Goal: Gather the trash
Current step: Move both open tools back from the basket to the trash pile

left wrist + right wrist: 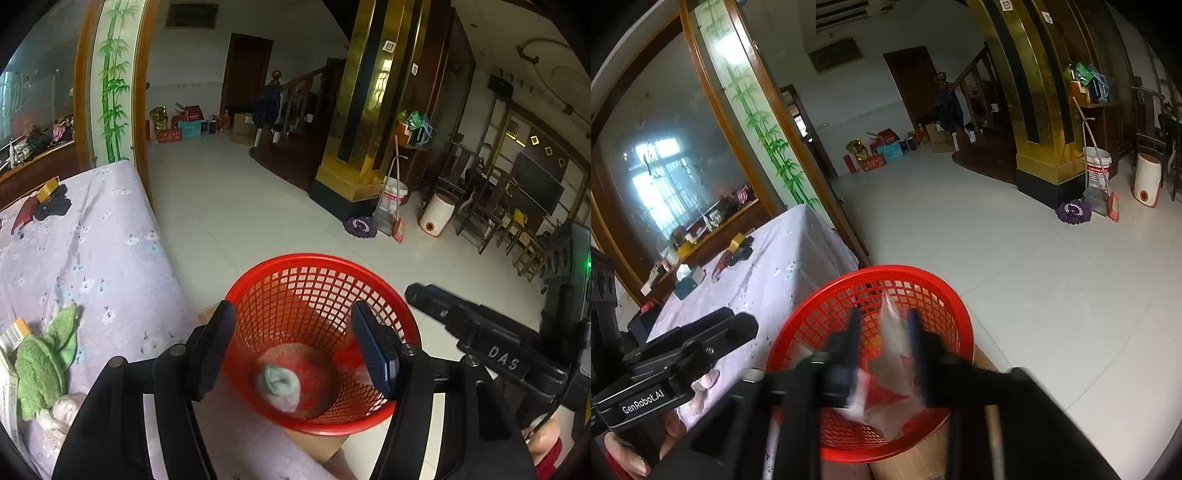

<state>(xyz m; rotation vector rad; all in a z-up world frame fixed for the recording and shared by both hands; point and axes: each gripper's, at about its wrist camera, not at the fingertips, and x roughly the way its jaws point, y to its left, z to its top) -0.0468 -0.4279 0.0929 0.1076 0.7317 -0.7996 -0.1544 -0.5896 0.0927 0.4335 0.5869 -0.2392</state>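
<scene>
In the left wrist view, the left gripper [293,345] is seen in the lower middle of the frame with its jaws parted and nothing between them, directly above the red basket [384,273]; a pale crumpled wad [280,384] lies on the basket floor just below the fingertips. More litter, a green cloth [40,369], is seen at the lower left on the covered table [110,240]. In the right wrist view, the right gripper [884,345], blurred, is held over the same basket with a clear plastic wrapper [894,369] between its part-open jaws; whether it is gripped cannot be told. The green cloth lies nearer the left hand.
</scene>
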